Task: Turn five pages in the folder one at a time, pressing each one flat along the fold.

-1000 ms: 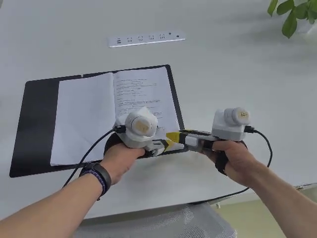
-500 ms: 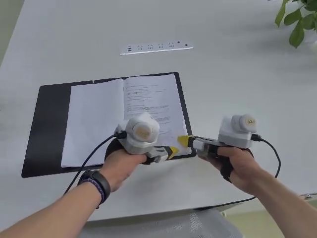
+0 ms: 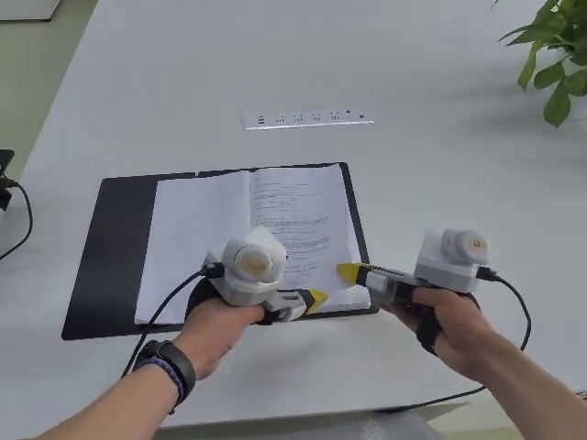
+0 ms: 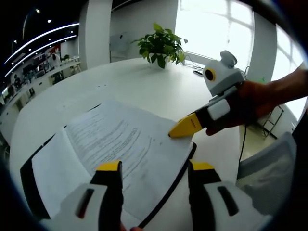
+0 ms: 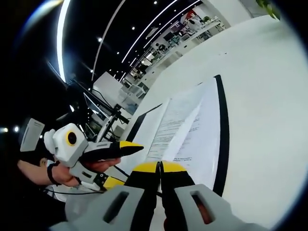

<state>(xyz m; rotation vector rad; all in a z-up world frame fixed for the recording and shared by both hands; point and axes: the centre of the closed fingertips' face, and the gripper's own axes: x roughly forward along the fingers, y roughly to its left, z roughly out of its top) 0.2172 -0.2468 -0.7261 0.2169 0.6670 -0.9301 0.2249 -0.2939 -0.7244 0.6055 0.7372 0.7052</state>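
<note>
The black folder point(image 3: 119, 247) lies open on the white table, a blank page point(image 3: 197, 238) on its left and a printed page point(image 3: 303, 220) on its right. My left gripper point(image 3: 312, 300) is open at the folder's near edge, its jaws straddling the printed page's point(image 4: 115, 139) lower corner in the left gripper view point(image 4: 155, 168). My right gripper point(image 3: 348, 272) is shut, its yellow tip resting at the printed page's lower right edge point(image 4: 185, 127). In the right gripper view the shut jaws point(image 5: 159, 168) point over the page point(image 5: 192, 130), with the left gripper point(image 5: 122, 164) at the left.
A white power strip point(image 3: 307, 118) lies beyond the folder. A potted plant point(image 3: 555, 55) stands at the far right. A dark cable point(image 3: 14, 215) hangs at the table's left edge. The table's near edge runs just below both hands.
The head camera has tilted, so the folder sits lower and further right in the picture. The two grippers' tips, close together before, have drawn apart.
</note>
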